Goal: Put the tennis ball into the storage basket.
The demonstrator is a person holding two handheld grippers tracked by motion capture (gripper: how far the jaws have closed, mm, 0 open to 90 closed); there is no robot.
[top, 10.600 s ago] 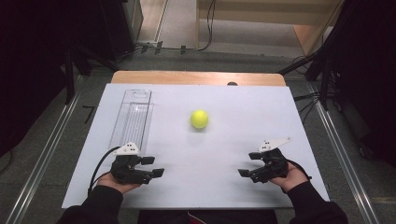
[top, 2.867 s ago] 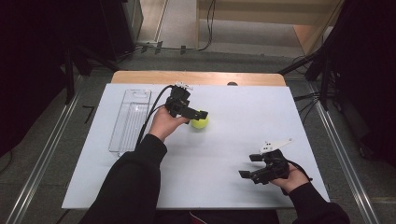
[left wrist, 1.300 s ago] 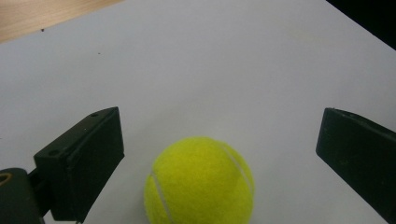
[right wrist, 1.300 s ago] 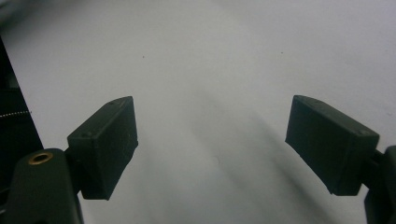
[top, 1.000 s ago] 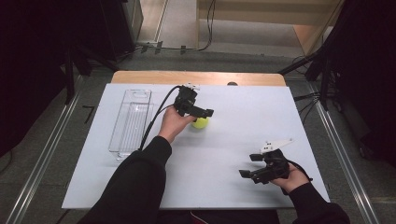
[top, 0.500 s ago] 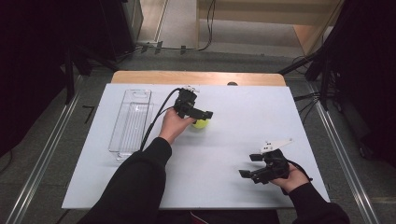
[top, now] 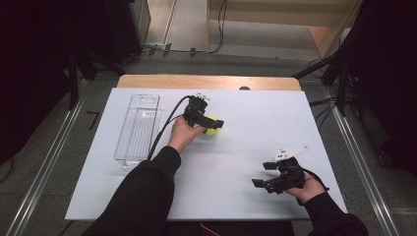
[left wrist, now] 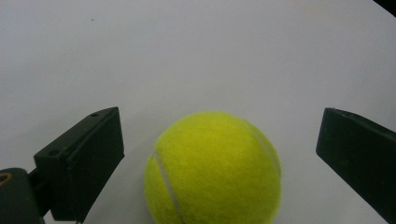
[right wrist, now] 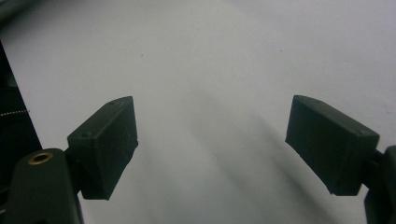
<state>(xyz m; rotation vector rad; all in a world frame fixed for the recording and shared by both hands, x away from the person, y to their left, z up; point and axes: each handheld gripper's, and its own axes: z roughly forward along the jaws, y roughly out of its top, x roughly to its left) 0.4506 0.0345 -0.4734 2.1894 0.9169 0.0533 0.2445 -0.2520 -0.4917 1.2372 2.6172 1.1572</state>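
A yellow tennis ball (top: 212, 126) lies on the white table (top: 255, 123) near its middle. My left gripper (top: 210, 124) reaches over it, jaws wide apart on either side. In the left gripper view the tennis ball (left wrist: 214, 169) sits between the two black jaws with a gap on each side, so the left gripper (left wrist: 219, 154) is open and not touching it. My right gripper (top: 263, 174) rests low at the front right of the table, open. In the right gripper view the right gripper (right wrist: 212, 140) has bare white table between its jaws.
A clear plastic tray (top: 138, 129) lies lengthwise at the table's left side, a hand's width from the left forearm. A wooden strip (top: 206, 81) runs along the table's far edge. Metal rails (top: 361, 162) flank the table.
Over ten seconds the left gripper travelled from the front left up to the ball. In the last second it barely shifted around the ball. The right gripper has stayed put.
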